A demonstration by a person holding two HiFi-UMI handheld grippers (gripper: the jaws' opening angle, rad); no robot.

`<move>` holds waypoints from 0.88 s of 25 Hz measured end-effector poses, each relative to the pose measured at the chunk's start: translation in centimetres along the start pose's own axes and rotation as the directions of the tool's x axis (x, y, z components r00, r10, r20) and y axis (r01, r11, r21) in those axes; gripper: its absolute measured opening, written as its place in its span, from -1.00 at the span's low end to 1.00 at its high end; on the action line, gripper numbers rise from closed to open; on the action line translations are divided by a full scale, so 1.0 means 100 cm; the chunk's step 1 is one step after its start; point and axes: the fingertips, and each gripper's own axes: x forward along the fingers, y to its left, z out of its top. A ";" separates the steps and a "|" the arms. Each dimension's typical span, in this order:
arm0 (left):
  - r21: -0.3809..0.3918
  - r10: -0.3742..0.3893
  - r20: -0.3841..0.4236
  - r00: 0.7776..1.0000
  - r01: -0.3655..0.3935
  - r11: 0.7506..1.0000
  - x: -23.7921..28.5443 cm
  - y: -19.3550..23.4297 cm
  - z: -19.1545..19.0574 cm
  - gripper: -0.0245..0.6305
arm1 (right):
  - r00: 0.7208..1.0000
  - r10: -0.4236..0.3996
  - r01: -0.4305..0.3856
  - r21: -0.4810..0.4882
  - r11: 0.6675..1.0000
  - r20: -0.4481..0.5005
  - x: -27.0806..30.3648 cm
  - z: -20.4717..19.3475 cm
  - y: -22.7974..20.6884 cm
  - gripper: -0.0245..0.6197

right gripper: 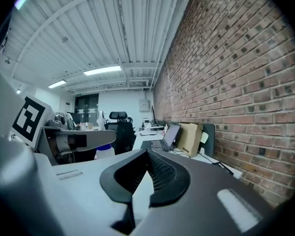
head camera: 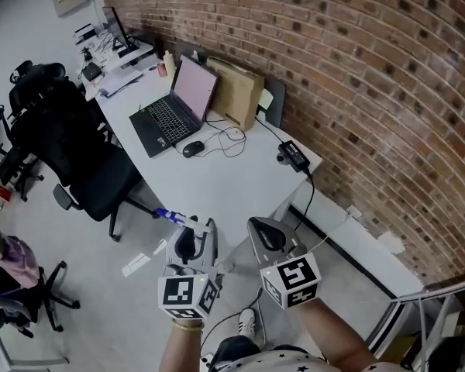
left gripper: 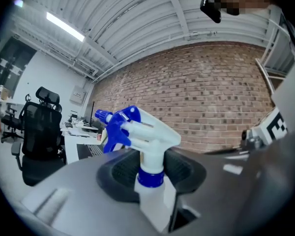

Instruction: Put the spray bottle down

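Note:
The spray bottle (left gripper: 148,131) is white with a blue trigger head and a blue collar. My left gripper (left gripper: 152,167) is shut on its neck and holds it upright. In the head view the bottle (head camera: 175,217) pokes out past the left gripper (head camera: 192,237), its nozzle aimed at the near corner of the white desk (head camera: 232,188). My right gripper (head camera: 266,235) hangs beside it to the right, over the floor by the desk's near edge. In the right gripper view its jaws (right gripper: 147,157) are shut, tips touching, with nothing between them.
On the desk are an open laptop (head camera: 174,107), a mouse (head camera: 193,149), a brown paper bag (head camera: 237,91) and a power adapter (head camera: 294,155) with cables. A black office chair (head camera: 81,157) stands left of the desk. A brick wall (head camera: 356,76) runs along the right.

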 end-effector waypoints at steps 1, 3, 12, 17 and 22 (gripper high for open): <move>0.001 -0.001 0.004 1.000 0.001 1.000 0.017 0.006 -0.001 -0.51 | 1.000 -0.015 0.015 0.003 1.000 -0.005 0.013 -0.001 -0.010 -0.93; 0.005 0.000 0.009 1.000 0.000 1.000 0.049 0.017 -0.005 -0.51 | 0.999 -0.037 0.037 0.011 0.999 -0.020 0.036 -0.004 -0.026 -0.93; 0.024 0.009 -0.011 1.000 -0.009 1.000 0.134 0.051 -0.027 -0.51 | 0.996 -0.060 0.062 0.024 0.998 -0.070 0.101 -0.021 -0.059 -0.93; 0.028 -0.003 -0.013 1.000 0.004 1.000 0.145 0.051 -0.029 -0.50 | 0.994 -0.063 0.067 0.042 0.997 -0.088 0.105 -0.032 -0.062 -0.93; 0.028 0.005 -0.067 0.998 -0.003 1.000 0.142 0.054 -0.036 -0.27 | 0.993 -0.058 0.063 0.046 0.997 -0.101 0.099 -0.034 -0.054 -0.93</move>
